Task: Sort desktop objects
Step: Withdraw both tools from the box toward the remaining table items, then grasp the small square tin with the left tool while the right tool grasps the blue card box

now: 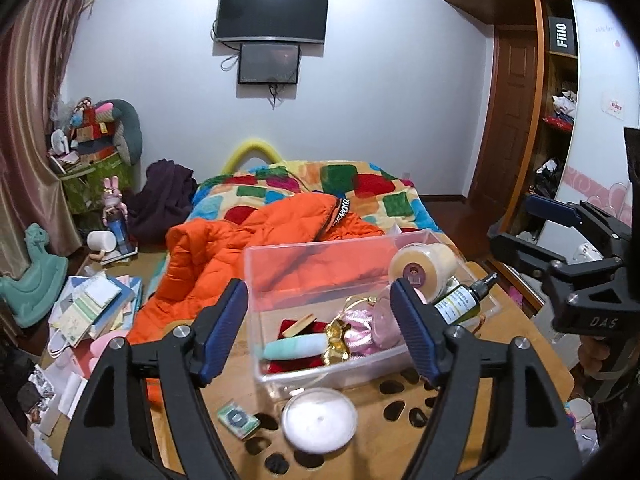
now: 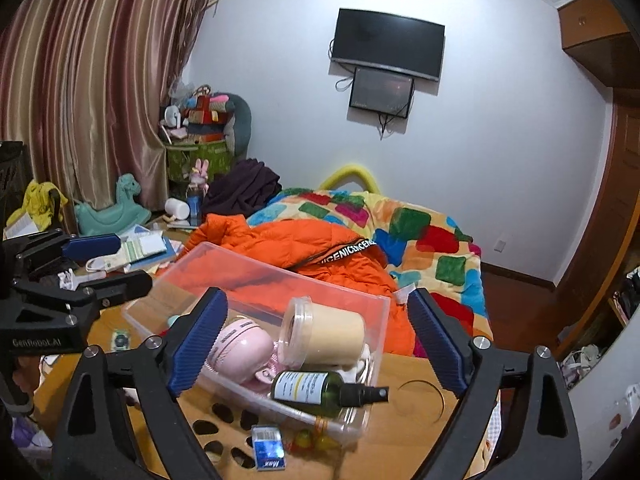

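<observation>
I had both grippers, left gripper (image 1: 320, 332) and right gripper (image 2: 316, 356), spread and empty above the clear bin (image 1: 320, 246); next pick looked like the white lid (image 1: 319, 420) at six o'clock.

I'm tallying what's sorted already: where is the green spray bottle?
In the right wrist view, the green spray bottle lies on its side inside the clear bin, beside the cream jar.

Your left gripper (image 1: 320, 328), fingers (image 1: 224, 328) apart and empty, frames the clear bin (image 1: 280, 256) at centre. A white round lid (image 1: 319, 420) lies lower centre on the table (image 1: 516, 324); a green spray bottle (image 1: 464, 300) leans right.
</observation>
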{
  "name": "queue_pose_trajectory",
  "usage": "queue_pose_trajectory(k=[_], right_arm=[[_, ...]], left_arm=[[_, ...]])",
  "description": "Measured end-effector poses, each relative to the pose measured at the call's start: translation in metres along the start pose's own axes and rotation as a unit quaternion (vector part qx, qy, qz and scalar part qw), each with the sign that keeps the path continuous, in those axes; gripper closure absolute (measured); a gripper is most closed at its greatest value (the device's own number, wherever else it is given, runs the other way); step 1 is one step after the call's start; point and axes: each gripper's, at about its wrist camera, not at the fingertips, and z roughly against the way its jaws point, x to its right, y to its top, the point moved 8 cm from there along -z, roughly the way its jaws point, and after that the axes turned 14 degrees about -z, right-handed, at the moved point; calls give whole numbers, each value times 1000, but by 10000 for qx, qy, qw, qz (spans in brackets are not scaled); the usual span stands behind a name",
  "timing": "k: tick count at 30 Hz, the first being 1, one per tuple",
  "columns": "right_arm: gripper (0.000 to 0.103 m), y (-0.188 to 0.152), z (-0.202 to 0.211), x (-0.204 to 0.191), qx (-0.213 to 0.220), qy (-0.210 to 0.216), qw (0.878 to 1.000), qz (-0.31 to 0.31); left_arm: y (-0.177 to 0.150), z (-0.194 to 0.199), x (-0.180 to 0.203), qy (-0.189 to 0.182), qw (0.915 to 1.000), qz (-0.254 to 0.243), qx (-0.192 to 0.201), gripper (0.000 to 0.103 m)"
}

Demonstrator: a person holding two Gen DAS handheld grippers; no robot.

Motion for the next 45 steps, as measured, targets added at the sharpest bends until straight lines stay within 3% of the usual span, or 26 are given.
queue_pose_trajectory(k=[7, 16, 26, 33, 36, 40, 45], right_arm=[[7, -17, 26, 3, 26, -19, 9999, -107], [7, -57, 27, 16, -339, -201, 9985, -381], [7, -131, 7, 25, -1184, -407, 9909, -498], [7, -161, -16, 13, -1600, -264, 9857, -468], [8, -164, -26, 10, -1695, -300, 9843, -388], [11, -168, -37, 8, -1862, -174, 9814, -428], [27, -170, -49, 13, -2040, -83, 9775, -528]], left_arm=[[-27, 23, -10, 207, 9997, -24, -102, 24], [-82, 25, -21, 213, 9980, 139, -576, 24], [-142, -2, -31, 129, 9923, 205, -1215, 24], [-154, -22, -35, 16, 9901, 62, -1401, 25], [-152, -31, -37, 21, 9897, -37, -1428, 37], [-148, -40, -37, -24, 9895, -152, -1435, 40], [-147, -54, -35, -169, 9876, -254, -1543, 53]])
